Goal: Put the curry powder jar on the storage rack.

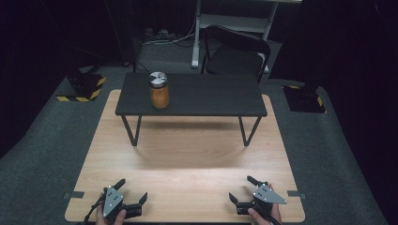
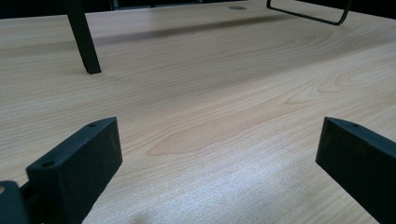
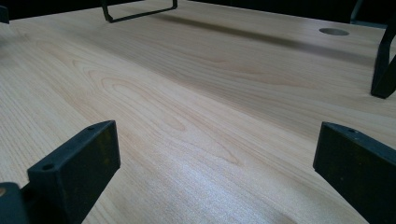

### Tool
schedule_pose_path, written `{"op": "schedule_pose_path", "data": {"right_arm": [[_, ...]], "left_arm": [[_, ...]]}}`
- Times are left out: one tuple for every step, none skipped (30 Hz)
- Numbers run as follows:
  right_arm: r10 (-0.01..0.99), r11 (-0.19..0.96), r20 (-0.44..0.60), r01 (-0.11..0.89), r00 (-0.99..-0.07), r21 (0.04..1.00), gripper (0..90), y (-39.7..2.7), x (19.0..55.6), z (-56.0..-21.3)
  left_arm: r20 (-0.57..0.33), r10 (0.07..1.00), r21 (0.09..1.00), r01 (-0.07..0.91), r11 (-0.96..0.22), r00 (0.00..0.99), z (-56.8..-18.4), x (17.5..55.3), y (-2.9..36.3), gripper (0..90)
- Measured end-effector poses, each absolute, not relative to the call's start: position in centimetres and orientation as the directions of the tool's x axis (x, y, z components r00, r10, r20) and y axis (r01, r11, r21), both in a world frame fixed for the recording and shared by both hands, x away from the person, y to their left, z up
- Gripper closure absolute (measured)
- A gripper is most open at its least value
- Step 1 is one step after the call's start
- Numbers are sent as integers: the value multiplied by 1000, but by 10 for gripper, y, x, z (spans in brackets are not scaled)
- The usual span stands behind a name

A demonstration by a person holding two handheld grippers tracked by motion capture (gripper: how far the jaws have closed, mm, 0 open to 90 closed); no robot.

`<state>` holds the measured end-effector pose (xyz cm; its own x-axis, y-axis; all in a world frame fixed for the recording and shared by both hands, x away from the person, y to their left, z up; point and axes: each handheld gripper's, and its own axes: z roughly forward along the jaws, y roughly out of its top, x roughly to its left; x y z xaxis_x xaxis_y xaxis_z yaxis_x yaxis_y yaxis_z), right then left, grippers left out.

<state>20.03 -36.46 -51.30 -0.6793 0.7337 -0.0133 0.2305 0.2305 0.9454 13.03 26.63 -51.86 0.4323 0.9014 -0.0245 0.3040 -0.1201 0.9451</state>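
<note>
High view: jar on black shelf, grippers far.

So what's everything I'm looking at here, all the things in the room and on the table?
jar: one, orange contents with a silver lid, on the left part of the black shelf
black shelf: one, black, standing on thin legs at the far side of the wooden table
wooden table: one, light wood, centre
chair: one, black, behind the table
striped blocks: two, black and yellow, on the floor at either side
left hand-held gripper: one, black, near edge, open
right hand-held gripper: one, black, near edge, open
</note>
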Motion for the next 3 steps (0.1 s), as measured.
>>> {"op": "schedule_pose_path", "data": {"right_arm": [[734, 231, -13, 231, -680, 945, 1, -365, 200, -513], [733, 231, -13, 231, -680, 945, 1, -365, 201, -513], [733, 231, -13, 231, -680, 945, 1, -365, 201, -513]], "left_arm": [[-24, 902, 945, 304, -120, 432, -519, 130, 267, 5], [-26, 902, 946, 304, -118, 432, -519, 130, 267, 5], [-27, 902, 945, 304, -117, 432, -519, 130, 267, 6]]}}
